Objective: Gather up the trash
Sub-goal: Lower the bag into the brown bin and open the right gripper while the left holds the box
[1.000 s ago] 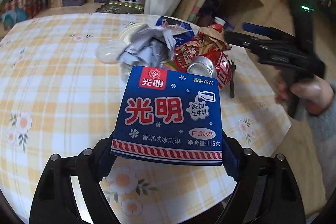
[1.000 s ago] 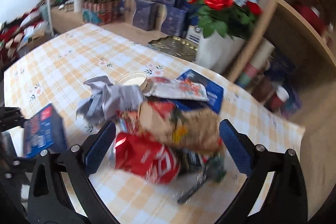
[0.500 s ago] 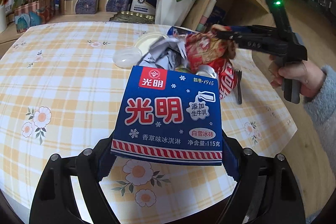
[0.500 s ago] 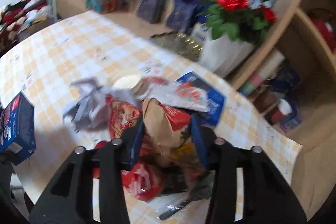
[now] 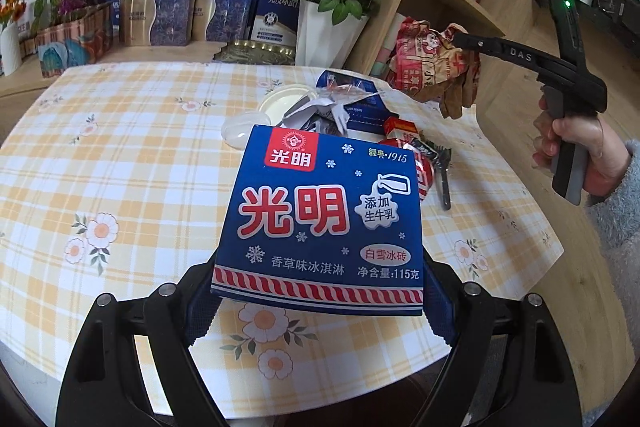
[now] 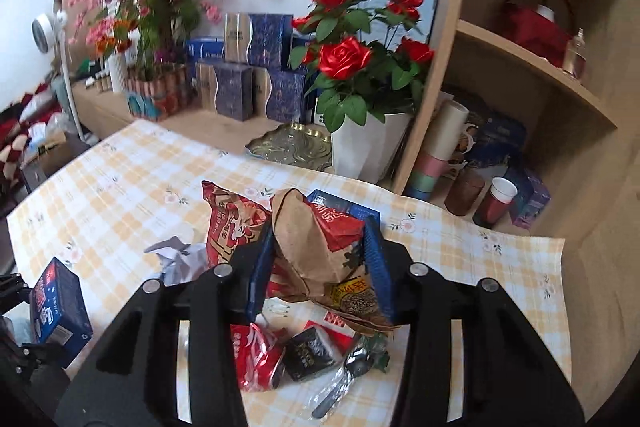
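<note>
The left gripper [image 5: 320, 291] pinches a blue ice cream carton [image 5: 324, 219] above the checked tablecloth [image 5: 120, 155]; the right gripper [image 6: 320, 267] clamps a crumpled snack bag [image 6: 316, 247] raised over the remaining litter pile [image 6: 288, 351] below it.

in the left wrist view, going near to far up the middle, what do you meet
left gripper → blue ice cream box it grips → crumpled grey wrapper → blue packet → white vase of red roses

We hold the left gripper [image 5: 320, 291] with jaws spread wide and clamped, the right gripper [image 6: 320, 267] half-closed and gripping, our right hand [image 5: 576, 151] raised.
</note>
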Demonstrator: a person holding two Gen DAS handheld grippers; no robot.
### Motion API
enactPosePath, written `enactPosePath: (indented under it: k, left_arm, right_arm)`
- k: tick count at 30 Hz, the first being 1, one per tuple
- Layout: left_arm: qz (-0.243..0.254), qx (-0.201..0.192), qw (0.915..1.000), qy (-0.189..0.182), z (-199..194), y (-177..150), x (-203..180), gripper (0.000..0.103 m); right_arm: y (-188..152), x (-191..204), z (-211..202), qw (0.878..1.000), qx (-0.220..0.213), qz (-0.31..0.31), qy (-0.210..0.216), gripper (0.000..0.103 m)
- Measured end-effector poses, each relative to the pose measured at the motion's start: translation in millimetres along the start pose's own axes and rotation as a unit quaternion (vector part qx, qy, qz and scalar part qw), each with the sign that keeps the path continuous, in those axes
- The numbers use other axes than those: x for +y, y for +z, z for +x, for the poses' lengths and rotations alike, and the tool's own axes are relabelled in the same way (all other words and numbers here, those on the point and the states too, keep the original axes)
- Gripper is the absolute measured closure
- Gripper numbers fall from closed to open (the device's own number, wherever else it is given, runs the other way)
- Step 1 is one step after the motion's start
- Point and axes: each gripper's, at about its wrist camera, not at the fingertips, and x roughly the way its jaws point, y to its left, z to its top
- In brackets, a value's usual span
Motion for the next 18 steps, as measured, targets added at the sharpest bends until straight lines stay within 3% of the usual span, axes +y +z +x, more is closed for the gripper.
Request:
enactPosePath:
  k: [7,18]
  left_arm:
    - [0.007,-0.009,0.9999,0.006,-36.9,-10.0,-6.9,0.021]
    - [0.021,-0.035,0.9988,0.029,-121.4,-45.0,-10.1,0.021]
  right_arm:
    - [-21.7,10.4,-60.5,0.999,-0.021,0.040,0.030,0.058]
    - [-101.8,57.1,-158.4,0.995,-0.006,0.072,0.068,0.058]
